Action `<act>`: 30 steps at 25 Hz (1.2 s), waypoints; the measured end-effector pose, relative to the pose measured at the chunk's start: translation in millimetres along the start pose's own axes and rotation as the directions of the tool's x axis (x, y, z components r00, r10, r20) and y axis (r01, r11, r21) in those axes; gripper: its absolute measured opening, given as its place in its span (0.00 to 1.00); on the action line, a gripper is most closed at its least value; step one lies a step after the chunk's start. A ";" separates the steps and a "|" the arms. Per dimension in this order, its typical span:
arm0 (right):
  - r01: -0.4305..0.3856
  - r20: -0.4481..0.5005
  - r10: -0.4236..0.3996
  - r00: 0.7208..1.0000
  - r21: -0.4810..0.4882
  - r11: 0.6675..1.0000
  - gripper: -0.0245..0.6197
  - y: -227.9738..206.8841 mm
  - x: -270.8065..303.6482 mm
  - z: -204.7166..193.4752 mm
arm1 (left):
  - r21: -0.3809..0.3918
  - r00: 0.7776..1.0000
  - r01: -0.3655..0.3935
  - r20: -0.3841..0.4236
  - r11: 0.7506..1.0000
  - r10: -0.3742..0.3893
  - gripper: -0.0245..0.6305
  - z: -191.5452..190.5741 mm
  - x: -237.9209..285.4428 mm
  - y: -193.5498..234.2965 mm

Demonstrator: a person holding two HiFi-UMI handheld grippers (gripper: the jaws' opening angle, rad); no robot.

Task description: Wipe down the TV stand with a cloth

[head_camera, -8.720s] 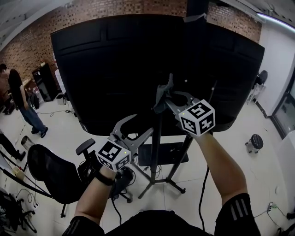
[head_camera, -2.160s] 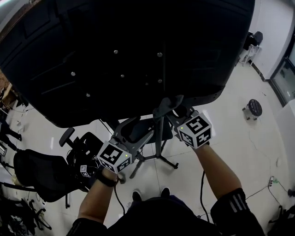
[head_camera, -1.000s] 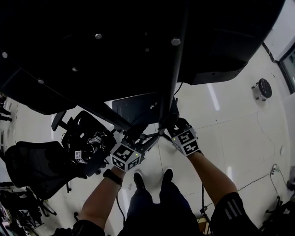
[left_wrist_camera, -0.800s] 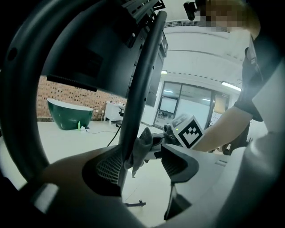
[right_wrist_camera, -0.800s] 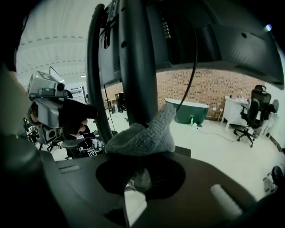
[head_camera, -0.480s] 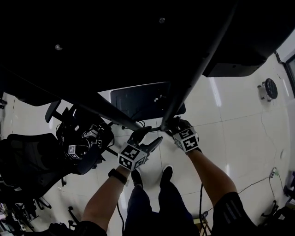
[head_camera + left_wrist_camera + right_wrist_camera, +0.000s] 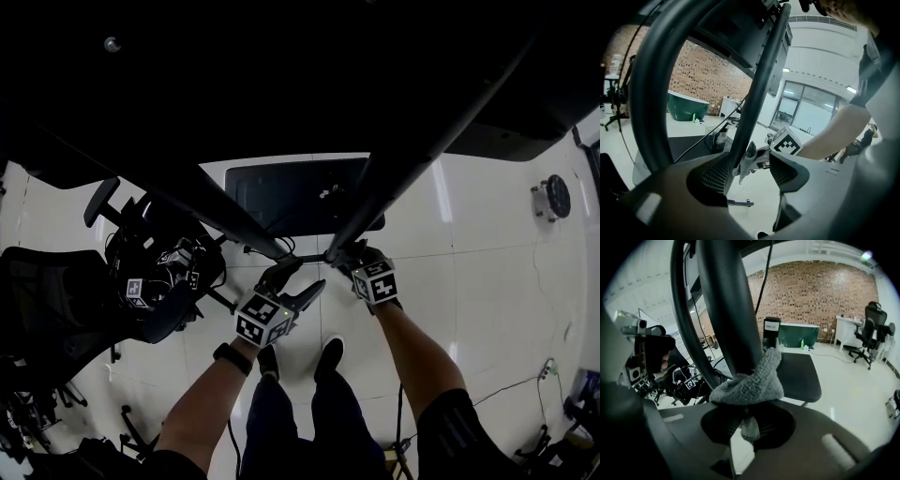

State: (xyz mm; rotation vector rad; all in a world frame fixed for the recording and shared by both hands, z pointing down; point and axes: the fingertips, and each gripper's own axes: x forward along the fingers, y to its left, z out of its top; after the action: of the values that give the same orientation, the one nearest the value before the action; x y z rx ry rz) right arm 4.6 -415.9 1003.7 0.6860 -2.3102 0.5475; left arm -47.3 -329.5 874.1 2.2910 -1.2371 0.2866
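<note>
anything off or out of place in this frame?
Nothing stands out. The right gripper is shut on the grey cloth, which is pressed against the black stand pole. The left gripper is open, with a pole between its jaws. No spill or damage shows.

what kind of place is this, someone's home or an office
Most likely an office or lab workspace rather than a home: a long bare brick wall, wheeled office chairs, and glass partitions at the far end.
</note>
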 end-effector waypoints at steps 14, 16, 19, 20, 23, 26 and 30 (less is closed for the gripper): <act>-0.160 0.218 0.184 0.958 -0.122 0.979 0.12 95.7 -183.9 63.4 | 0.086 0.995 -0.025 0.100 0.996 0.017 0.48 67.7 -102.9 -99.7; -0.182 0.274 0.220 0.936 -0.158 0.971 0.11 118.3 -224.4 84.6 | 0.117 0.985 -0.052 0.167 0.992 0.032 0.48 93.8 -129.5 -118.0; -0.222 0.366 0.272 0.890 -0.173 0.960 0.11 152.2 -276.3 115.0 | 0.168 0.967 -0.081 0.251 0.983 0.036 0.48 126.4 -162.8 -143.4; -0.230 0.391 0.280 0.877 -0.171 0.958 0.11 164.0 -293.0 120.5 | 0.188 0.966 -0.075 0.256 0.979 0.024 0.48 130.1 -172.5 -156.7; -0.221 0.458 0.277 0.844 -0.173 0.960 0.11 196.8 -339.7 130.4 | 0.254 0.967 -0.049 0.254 0.966 -0.018 0.48 129.6 -200.6 -196.9; -0.242 0.521 0.265 0.811 -0.112 0.964 0.11 225.8 -380.8 132.9 | 0.254 0.956 -0.060 0.292 0.965 -0.018 0.48 131.1 -235.4 -220.6; -0.262 0.563 0.251 0.788 -0.063 0.963 0.11 274.1 -426.2 119.9 | 0.219 0.939 -0.061 0.342 0.974 -0.018 0.48 116.8 -289.2 -249.0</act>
State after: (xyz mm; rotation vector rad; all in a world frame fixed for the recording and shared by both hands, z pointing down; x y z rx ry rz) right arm 58.9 -129.8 572.0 0.5995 -2.9982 0.5370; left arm -10.7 -72.4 571.1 2.6060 -1.4643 0.0341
